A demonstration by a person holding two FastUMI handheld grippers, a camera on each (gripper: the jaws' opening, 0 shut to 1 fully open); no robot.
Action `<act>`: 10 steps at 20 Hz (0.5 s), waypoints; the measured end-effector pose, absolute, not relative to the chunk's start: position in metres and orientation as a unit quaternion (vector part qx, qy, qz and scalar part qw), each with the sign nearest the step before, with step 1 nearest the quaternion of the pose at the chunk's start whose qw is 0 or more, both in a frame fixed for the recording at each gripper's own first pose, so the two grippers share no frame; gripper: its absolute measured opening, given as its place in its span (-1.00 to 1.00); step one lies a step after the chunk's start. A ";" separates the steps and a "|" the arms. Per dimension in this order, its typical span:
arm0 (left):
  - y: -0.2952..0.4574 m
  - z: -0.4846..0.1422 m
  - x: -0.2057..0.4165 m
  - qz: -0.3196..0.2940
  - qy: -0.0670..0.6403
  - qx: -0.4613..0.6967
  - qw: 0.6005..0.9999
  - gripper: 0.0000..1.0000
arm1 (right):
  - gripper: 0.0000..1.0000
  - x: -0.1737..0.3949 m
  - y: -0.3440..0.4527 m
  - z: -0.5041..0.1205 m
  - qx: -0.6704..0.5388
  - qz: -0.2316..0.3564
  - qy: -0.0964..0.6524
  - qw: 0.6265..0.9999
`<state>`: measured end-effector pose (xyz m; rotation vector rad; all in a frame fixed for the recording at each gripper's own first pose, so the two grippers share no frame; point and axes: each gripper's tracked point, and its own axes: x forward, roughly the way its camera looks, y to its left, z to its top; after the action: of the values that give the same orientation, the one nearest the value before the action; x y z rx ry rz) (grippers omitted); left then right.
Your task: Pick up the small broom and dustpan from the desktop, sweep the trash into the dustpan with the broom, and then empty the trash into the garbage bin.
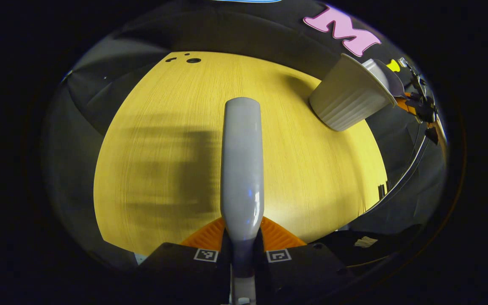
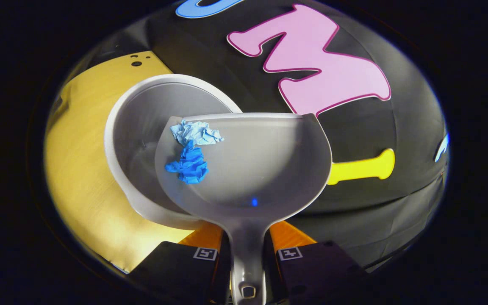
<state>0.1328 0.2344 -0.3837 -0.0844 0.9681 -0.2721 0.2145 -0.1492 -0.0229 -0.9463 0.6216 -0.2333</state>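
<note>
Dustpan (image 2: 252,169) clamped by its handle between the two fingers of the right tool (image 2: 247,254), its scoop held over the open mouth of the white garbage bin (image 2: 129,140), with a pale blue paper wad (image 2: 196,132) and a darker blue wad (image 2: 189,165) lying on the scoop's left side. Left tool (image 1: 242,252) closed on the grey broom (image 1: 242,169), which points forward above the yellow wooden tabletop (image 1: 311,182); the bin (image 1: 347,101) stands near the tabletop's far right edge, with the dustpan's rim just above it

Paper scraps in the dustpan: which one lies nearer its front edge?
The pale blue scrap; the darker blue scrap sits below it, closer to the dustpan's handle.
</note>
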 end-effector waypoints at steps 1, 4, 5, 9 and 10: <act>0.235 -0.384 0.133 -0.132 0.463 -0.037 0.876 -0.46 | -0.26 0.216 -0.152 -0.020 -0.464 -0.122 0.284 0.830; 0.233 -0.385 0.134 -0.135 0.469 -0.040 0.872 -0.46 | -0.26 0.215 -0.146 -0.006 -0.537 -0.157 0.236 0.795; 0.228 -0.384 0.133 -0.137 0.469 -0.058 0.870 -0.40 | -0.27 0.215 -0.142 -0.004 -0.551 -0.166 0.223 0.787; 0.220 -0.384 0.132 -0.135 0.474 -0.106 0.863 -0.46 | -0.27 0.212 -0.139 0.007 -0.602 -0.200 0.173 0.754; 0.220 -0.383 0.132 -0.134 0.475 -0.108 0.863 -0.46 | -0.26 0.211 -0.136 0.010 -0.620 -0.204 0.158 0.741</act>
<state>0.1318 0.2200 -0.3833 -0.2274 0.9971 -0.2813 0.2111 -0.1358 0.0101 -1.3587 0.3455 -0.4465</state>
